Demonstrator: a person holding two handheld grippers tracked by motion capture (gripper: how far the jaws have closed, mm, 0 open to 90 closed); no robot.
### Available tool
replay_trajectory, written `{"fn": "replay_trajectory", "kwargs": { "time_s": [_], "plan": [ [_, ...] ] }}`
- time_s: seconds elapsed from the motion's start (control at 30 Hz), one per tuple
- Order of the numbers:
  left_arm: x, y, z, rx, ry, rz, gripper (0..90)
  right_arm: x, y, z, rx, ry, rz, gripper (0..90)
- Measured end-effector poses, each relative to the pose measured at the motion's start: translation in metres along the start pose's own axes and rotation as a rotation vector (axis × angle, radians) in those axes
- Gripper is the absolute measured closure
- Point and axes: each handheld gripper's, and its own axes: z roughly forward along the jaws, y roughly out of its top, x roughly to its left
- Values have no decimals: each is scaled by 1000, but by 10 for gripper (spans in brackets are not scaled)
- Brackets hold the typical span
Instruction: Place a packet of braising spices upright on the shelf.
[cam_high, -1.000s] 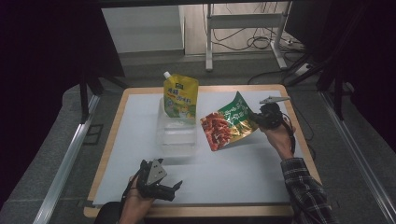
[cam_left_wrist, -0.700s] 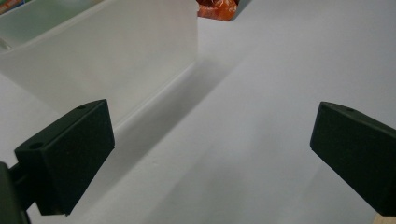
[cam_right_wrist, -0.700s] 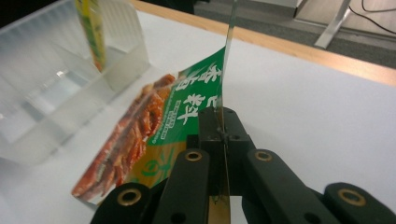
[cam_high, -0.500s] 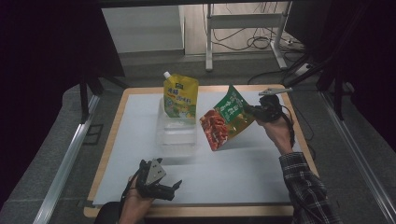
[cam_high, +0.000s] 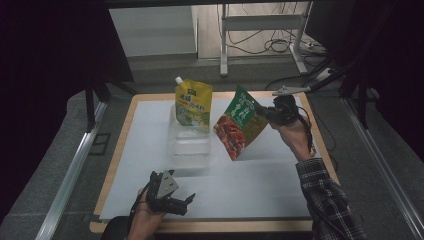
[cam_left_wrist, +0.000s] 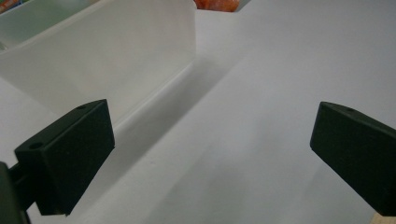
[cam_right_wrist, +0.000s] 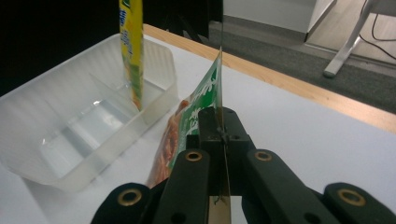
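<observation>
The green-and-red foil snack pouch hangs clear of the bench, pinched by its top edge in the right claw, jaws pressed tight on the seal, as the right gripper view shows with the foil edge running straight up between them. Its long axis tilts, with the bottom corner dangling down and towards the person. And here is what counts: the clear plastic tray with dividers sits just to the pouch's left in the high view, near but apart, already carrying a yellow spouted pouch standing upright in its far compartment. The nearer compartment looks free. So the coming move, I'd judge, is a short carry leftward and a lowering, bottom edge first, into that open slot. The right hand is plainly the nearer one. The left claw lies low at the near edge of the bench, jaws spread wide with nothing between them, pointing at the tray's near wall.
</observation>
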Motion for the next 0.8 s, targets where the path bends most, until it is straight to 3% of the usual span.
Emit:
{"fn": "replay_trajectory", "kwargs": {
  "time_s": [0.43, 0.8],
  "plan": [
    [1, 0, -1, -1, 2, 2, 0, 18, 28, -9, -15, 11, -78, 888],
    [1, 1, -1, 1, 3, 4, 0, 22, 39, -19, -23, -6, -103, 889]
  ]
}}
